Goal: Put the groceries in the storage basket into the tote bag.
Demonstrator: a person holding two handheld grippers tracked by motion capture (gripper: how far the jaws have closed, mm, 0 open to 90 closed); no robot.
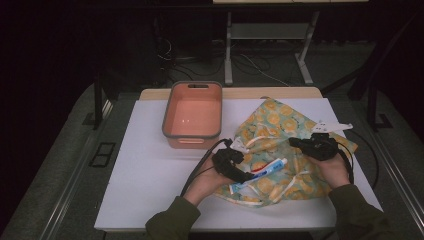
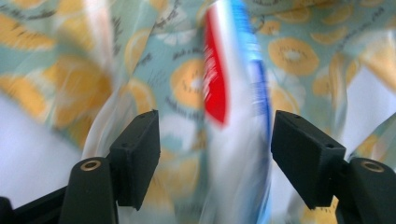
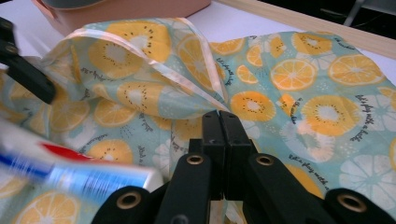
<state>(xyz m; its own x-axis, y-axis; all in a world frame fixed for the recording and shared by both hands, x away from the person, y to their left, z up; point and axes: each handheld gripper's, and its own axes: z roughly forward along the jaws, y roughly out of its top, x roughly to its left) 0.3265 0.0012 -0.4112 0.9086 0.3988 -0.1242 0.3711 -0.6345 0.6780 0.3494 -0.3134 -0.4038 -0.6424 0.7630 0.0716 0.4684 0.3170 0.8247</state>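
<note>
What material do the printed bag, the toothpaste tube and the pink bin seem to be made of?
Printed bag: likely thin woven fabric, soft and matte; it folds and drapes, with stitched ribbon-like edging.
Toothpaste tube: probably flexible plastic laminate, glossy; smooth printed white, blue and red surface.
Pink bin: seemingly moulded plastic, slightly shiny; a rigid shape with a grey rim and a light reflection inside.

A white, red and blue toothpaste tube (image 1: 265,169) is lying slantwise on the crumpled fruit-print cloth bag (image 1: 280,132), right of centre.

Small black script repeats across the fruit-print cloth bag (image 3: 289,93), too small to read.
</note>
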